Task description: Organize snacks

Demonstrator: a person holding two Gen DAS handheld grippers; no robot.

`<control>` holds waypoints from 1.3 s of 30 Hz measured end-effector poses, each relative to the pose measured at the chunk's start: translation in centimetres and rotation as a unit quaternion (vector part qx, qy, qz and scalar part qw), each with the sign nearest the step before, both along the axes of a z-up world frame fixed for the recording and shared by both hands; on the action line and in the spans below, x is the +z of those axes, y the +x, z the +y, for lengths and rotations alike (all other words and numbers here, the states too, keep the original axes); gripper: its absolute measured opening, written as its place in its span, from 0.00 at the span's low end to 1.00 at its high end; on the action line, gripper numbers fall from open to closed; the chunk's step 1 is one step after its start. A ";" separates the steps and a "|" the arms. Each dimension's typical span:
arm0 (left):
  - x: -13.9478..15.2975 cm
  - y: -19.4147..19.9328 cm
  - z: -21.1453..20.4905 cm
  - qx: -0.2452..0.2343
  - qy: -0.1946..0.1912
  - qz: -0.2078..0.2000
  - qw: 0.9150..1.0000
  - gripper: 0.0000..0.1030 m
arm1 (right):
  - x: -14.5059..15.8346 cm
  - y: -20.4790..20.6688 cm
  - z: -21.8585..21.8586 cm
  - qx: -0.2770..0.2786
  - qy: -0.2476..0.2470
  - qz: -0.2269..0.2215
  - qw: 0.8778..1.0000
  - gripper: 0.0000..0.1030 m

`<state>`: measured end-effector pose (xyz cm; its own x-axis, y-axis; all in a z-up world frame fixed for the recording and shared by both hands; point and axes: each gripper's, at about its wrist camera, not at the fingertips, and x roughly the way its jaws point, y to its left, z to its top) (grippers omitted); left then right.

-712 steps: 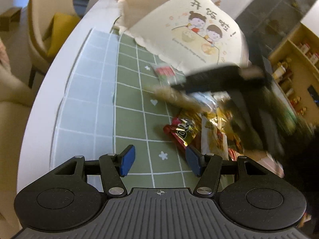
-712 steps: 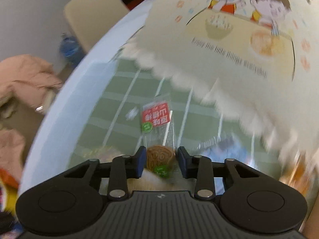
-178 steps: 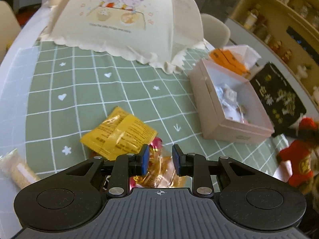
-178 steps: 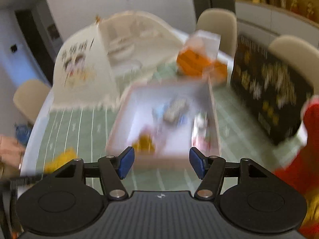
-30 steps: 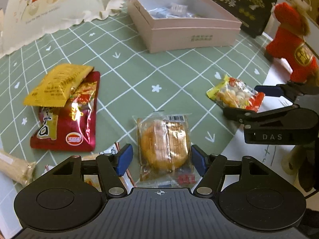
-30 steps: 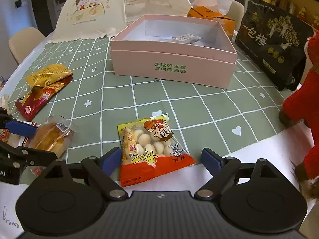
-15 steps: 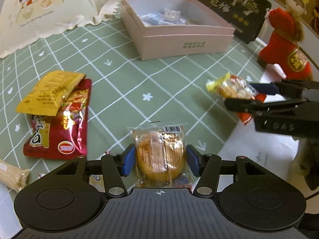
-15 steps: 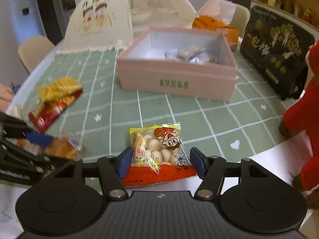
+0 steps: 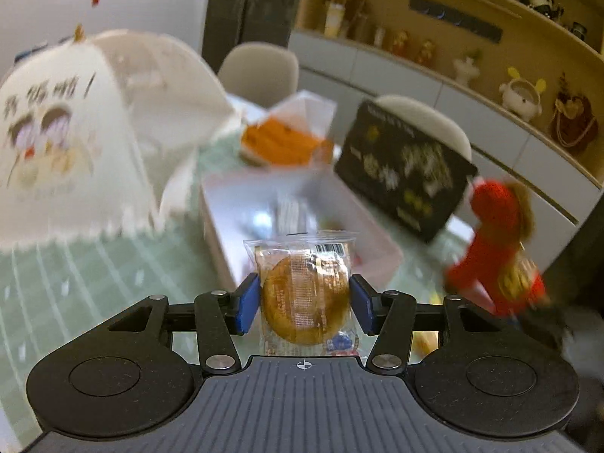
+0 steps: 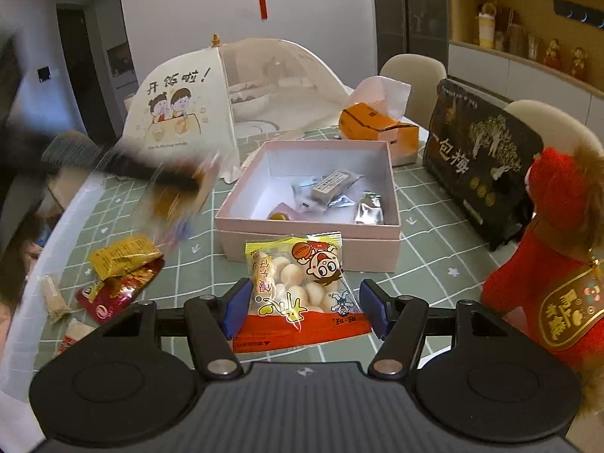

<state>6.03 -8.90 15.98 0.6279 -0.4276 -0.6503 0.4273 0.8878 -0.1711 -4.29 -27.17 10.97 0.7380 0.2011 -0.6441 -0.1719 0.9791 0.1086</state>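
A: What does the right wrist view give that the left does not?

B: A sharp look at the counter [image 10: 434, 264]. The pink box [image 10: 309, 234] sits at twelve o'clock from the right tongs [image 10: 302, 307], open-topped, with a few small wrapped packets inside. At nine o'clock lie a yellow packet [image 10: 122, 255] overlapping a red packet [image 10: 117, 294]. The left tongs [image 10: 151, 173] show there only as a dark smear at ten o'clock, above the counter.

A: And the left wrist view?

B: Everything beyond the left tongs [image 9: 305, 304] is blurred. The pink box [image 9: 234, 249] is just a pale shape at twelve o'clock, a red plush toy [image 9: 498, 264] at three o'clock. What stays crisp is the wrapped round cake [image 9: 304, 298].

A: How do the left tongs stand?

B: Partly closed, having just been closing, and clenched on the cake. Both blue pads [image 9: 247, 304] press its wrapper, and it hangs clear of the counter.

A: The right ones?

B: About half closed, gripping the bag of round white snacks [image 10: 298, 290]. The pads [image 10: 236, 307] meet the bag's edges, and it juts forward from the jaws, in front of the box's near wall.
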 end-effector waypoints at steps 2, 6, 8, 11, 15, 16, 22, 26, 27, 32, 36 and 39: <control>-0.6 2.9 -1.1 -0.001 -0.005 -0.002 1.000 0.55 | -0.1 0.1 0.0 -0.008 -0.001 0.009 1.000 0.61; -3.4 7.4 -2.2 0.006 -0.064 0.014 0.998 0.52 | -0.4 0.7 -0.3 -0.018 0.003 0.032 0.999 0.61; -4.6 8.4 -2.1 0.019 -0.081 0.025 0.996 0.52 | -0.4 0.9 -0.5 -0.022 -0.008 0.041 0.999 0.61; -4.9 7.9 -0.4 0.041 -0.138 0.035 0.989 0.52 | -0.1 1.2 -1.0 -0.031 -0.026 0.041 0.998 0.61; -5.0 4.2 3.2 0.064 -0.169 0.054 0.982 0.52 | 0.0 2.5 -1.9 -0.040 -0.015 0.048 0.998 0.61; -5.2 3.1 3.8 0.064 -0.159 0.056 0.984 0.52 | 0.2 3.3 -1.9 -0.040 -0.010 0.045 0.998 0.61; -7.3 -1.2 6.6 0.071 -0.135 0.101 0.983 0.52 | 3.4 13.2 0.1 -0.015 0.011 -0.008 1.000 0.62; -7.5 -4.0 10.4 0.130 -0.126 0.102 0.978 0.52 | 4.7 19.9 2.2 -0.012 0.016 -0.003 1.000 0.62; -7.5 -4.8 11.6 0.147 -0.116 0.097 0.977 0.52 | 4.9 20.3 2.7 -0.016 0.014 -0.004 1.000 0.62; -6.9 -9.3 18.9 0.266 -0.090 0.083 0.956 0.52 | 3.5 18.1 3.8 0.014 0.049 0.021 0.998 0.69; -7.0 -11.5 23.7 0.360 -0.092 0.088 0.924 0.52 | 0.7 14.1 6.9 0.074 0.042 0.059 0.995 0.69; -8.1 -11.9 25.0 0.391 -0.094 0.111 0.909 0.52 | -1.5 10.1 11.1 0.159 0.033 0.087 0.983 0.69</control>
